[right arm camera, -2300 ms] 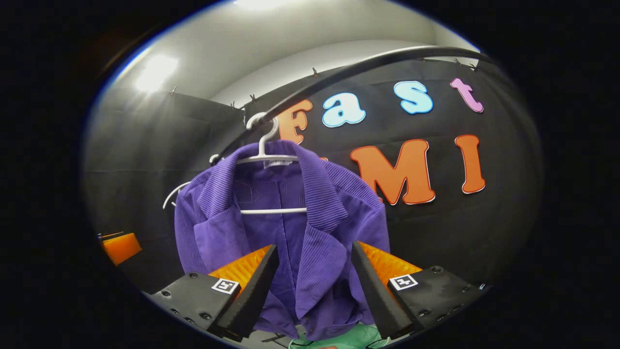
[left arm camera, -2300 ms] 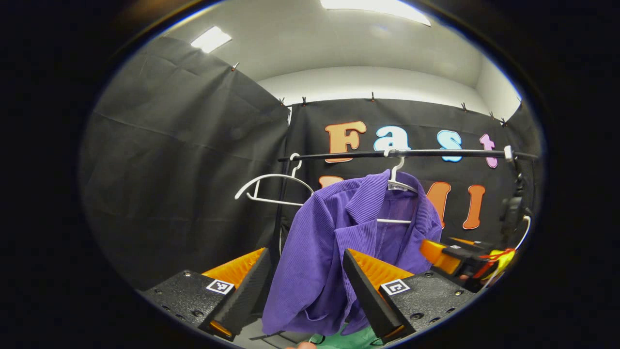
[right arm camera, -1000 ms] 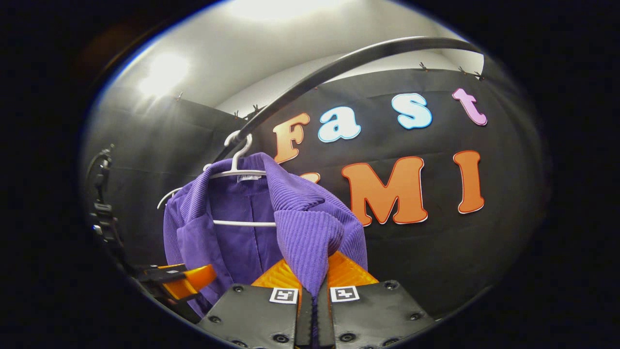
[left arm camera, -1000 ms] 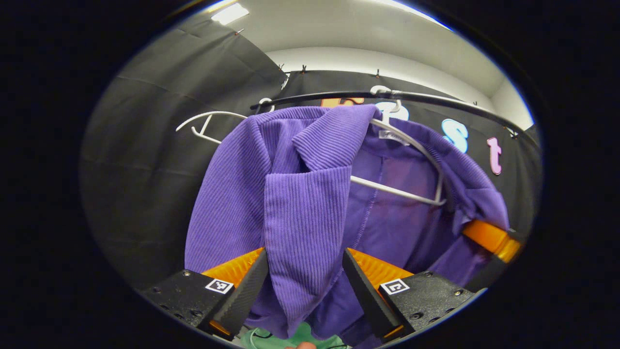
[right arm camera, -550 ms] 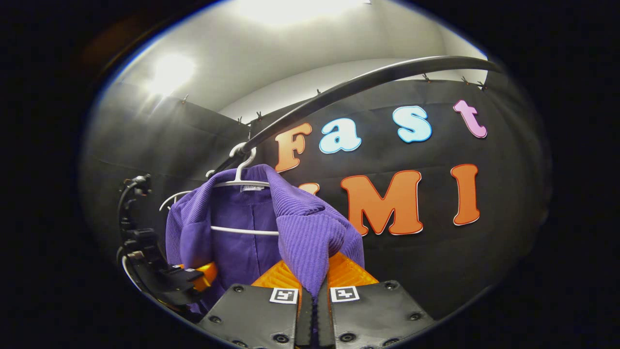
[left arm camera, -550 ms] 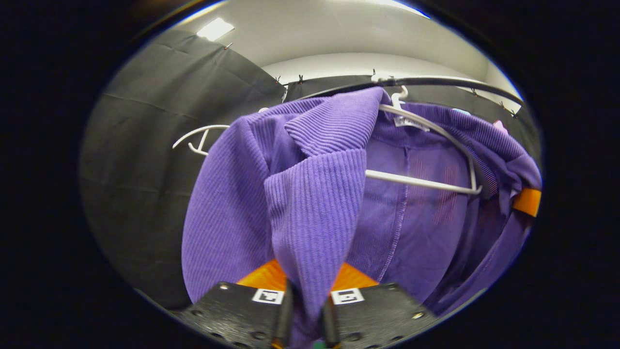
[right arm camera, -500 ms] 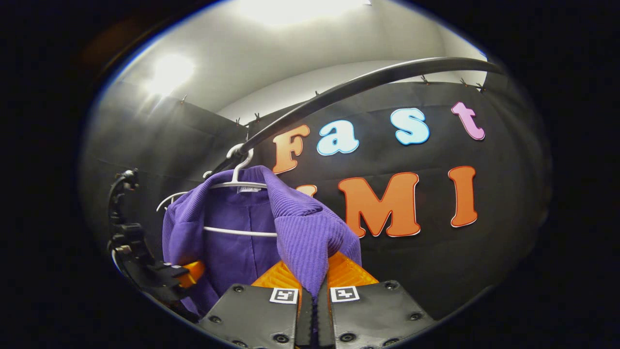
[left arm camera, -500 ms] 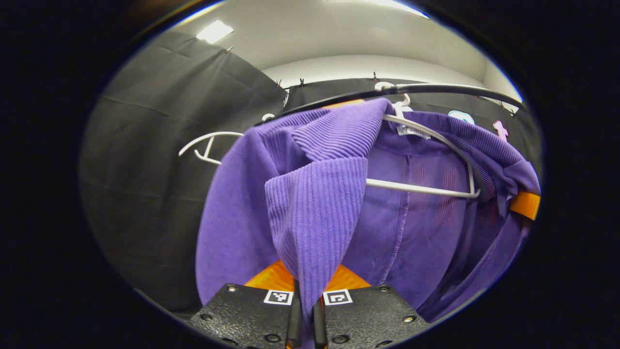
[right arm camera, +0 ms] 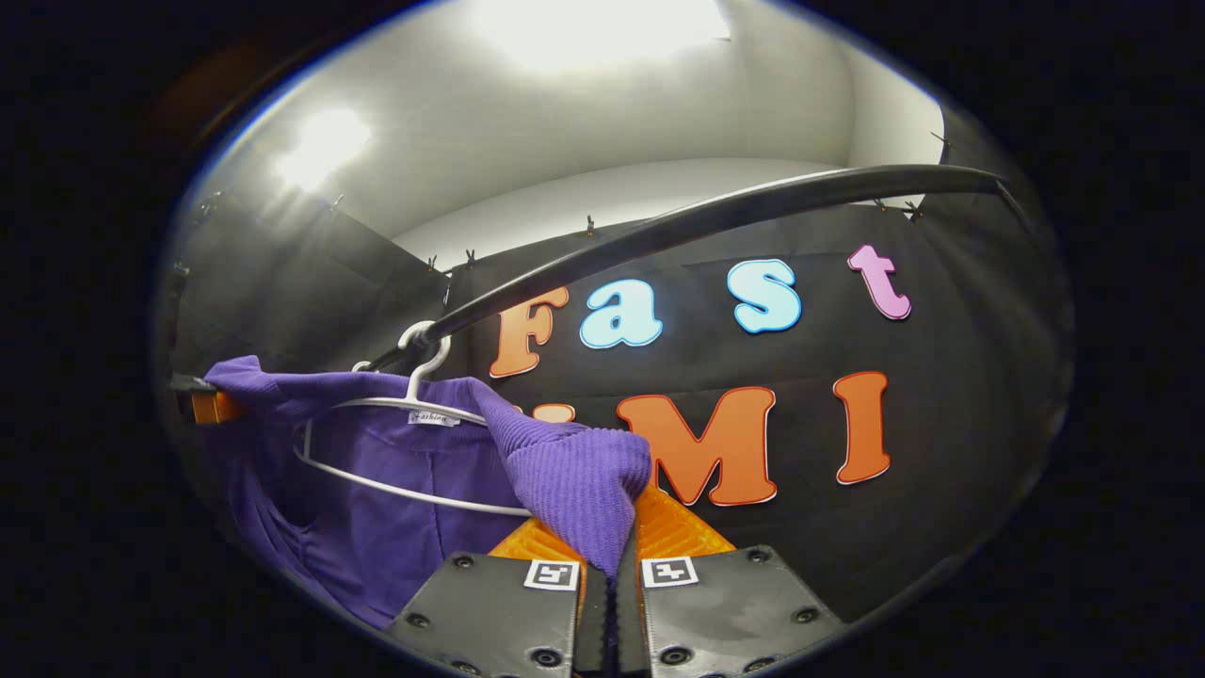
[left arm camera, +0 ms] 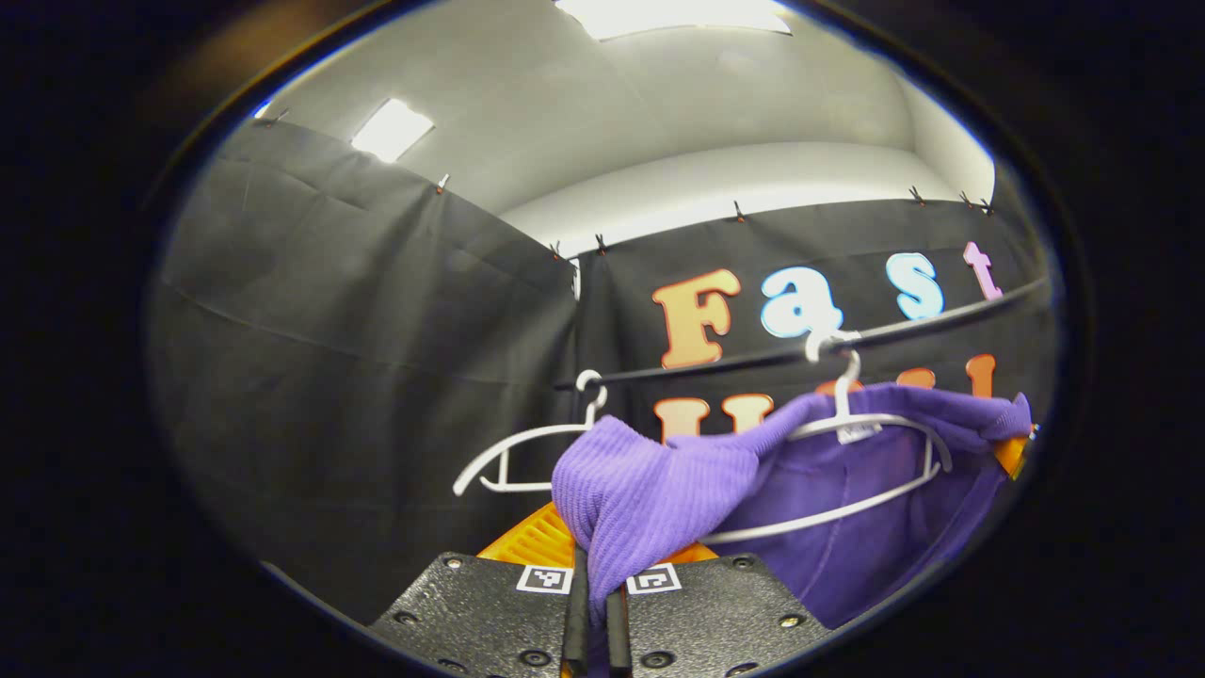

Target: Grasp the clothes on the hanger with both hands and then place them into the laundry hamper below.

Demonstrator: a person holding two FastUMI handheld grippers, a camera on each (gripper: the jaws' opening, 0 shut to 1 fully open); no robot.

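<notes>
A purple ribbed jacket [left arm camera: 847, 527] [right arm camera: 395, 508] is spread wide in front of a white hanger [left arm camera: 875, 452] [right arm camera: 377, 443] hooked on the black rail [left arm camera: 715, 363] [right arm camera: 678, 226]. My left gripper [left arm camera: 591, 603] is shut on one front lapel of the jacket, bunched just above its jaws. My right gripper [right arm camera: 617, 579] is shut on the other lapel. Both shoulders look pulled off the hanger's arms. The far edge of each view shows the other gripper [left arm camera: 1017, 452] [right arm camera: 212, 405] holding the cloth.
A second, bare white hanger [left arm camera: 527, 452] hangs on the rail to the left of the jacket's hanger in the left gripper view. Black cloth walls close the booth behind and to the left. Ceiling lights glare overhead.
Both grippers, still shut on the lapels, have pulled apart and back from the rail. The jacket has opened out wide and its shoulders have slid off the hanger.
</notes>
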